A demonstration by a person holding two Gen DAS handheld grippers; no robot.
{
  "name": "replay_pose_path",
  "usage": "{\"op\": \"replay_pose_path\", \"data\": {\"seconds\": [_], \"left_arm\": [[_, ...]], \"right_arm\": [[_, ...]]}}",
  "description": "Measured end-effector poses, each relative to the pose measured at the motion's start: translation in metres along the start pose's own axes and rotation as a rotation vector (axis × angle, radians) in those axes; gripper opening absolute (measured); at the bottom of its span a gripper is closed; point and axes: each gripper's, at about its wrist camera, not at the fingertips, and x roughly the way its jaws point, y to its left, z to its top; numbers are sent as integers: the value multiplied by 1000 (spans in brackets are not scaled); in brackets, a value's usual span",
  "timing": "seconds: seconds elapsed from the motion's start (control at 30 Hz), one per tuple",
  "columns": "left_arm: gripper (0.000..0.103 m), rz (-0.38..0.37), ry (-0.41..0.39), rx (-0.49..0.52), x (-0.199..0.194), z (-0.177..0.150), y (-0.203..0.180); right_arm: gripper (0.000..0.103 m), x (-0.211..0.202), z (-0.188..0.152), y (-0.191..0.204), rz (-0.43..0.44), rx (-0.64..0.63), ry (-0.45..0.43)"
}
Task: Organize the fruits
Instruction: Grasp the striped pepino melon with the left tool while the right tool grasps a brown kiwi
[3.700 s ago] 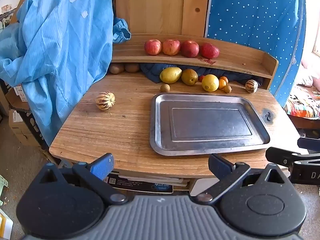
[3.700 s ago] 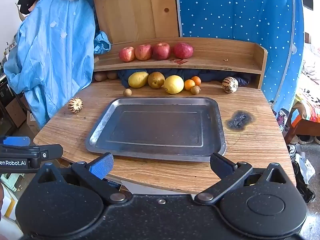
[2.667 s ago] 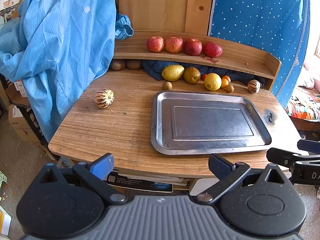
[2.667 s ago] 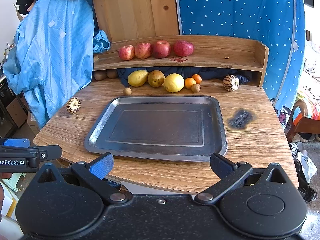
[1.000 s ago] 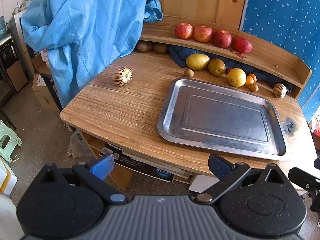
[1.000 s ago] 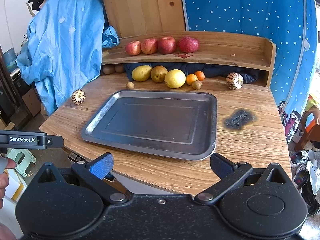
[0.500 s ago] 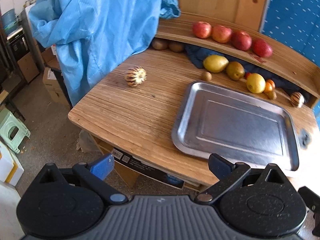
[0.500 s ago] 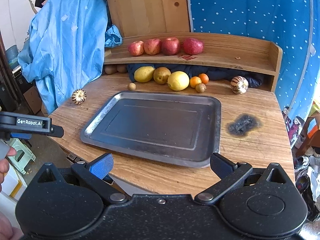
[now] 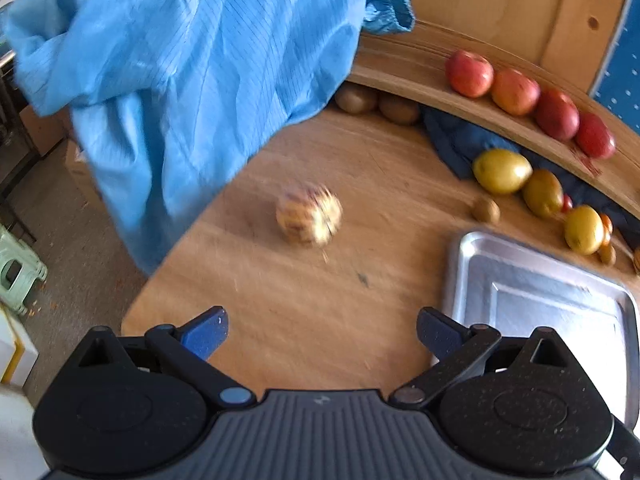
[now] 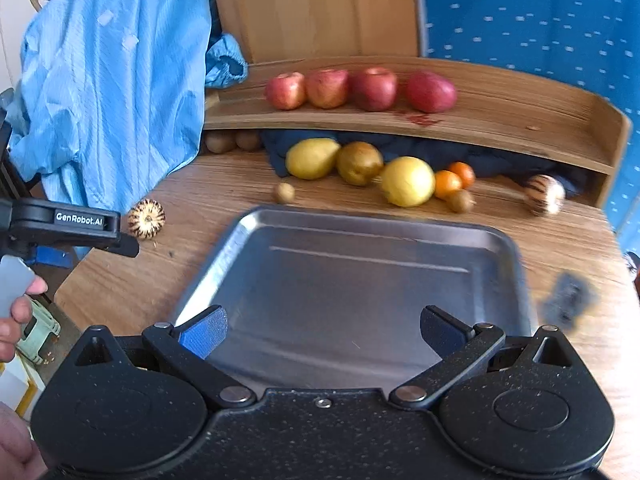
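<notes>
A wooden worktop [image 10: 224,184] carries a raised wooden shelf [image 10: 500,120]. Left of the shelf hangs a light-blue coat [image 10: 108,92]; behind it stand a wooden panel [image 10: 316,4] and blue dotted fabric [image 10: 532,16].

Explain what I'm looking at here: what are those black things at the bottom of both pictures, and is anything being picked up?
No robot is here: a person carries a hand-held grasping tool in each hand, each with a camera looking forward along its two fingers. The black shapes are those tools. One picture comes from the left tool, the other from the right tool. Both are open and hold nothing. On the wooden table lies an empty metal tray. The left tool points toward a striped melon, blurred by motion. Yellow fruit and small oranges line the back edge, and four red apples sit on the shelf above. A blue garment hangs nearby.
</notes>
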Motion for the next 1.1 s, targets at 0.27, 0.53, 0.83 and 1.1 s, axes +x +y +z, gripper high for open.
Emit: {"op": "replay_pose_path", "data": {"seconds": [0.27, 0.53, 0.83, 1.1], "left_arm": [[102, -155, 62, -18, 49, 49, 42], [102, -206, 129, 1, 84, 63, 49], [87, -267, 159, -9, 104, 70, 49], [62, -318, 133, 1, 107, 75, 46]], "right_arm": [[102, 56, 39, 64, -80, -48, 12], [102, 92, 66, 88, -142, -158, 58], [97, 138, 101, 79, -123, -123, 48], [78, 178, 119, 77, -103, -95, 70]]}}
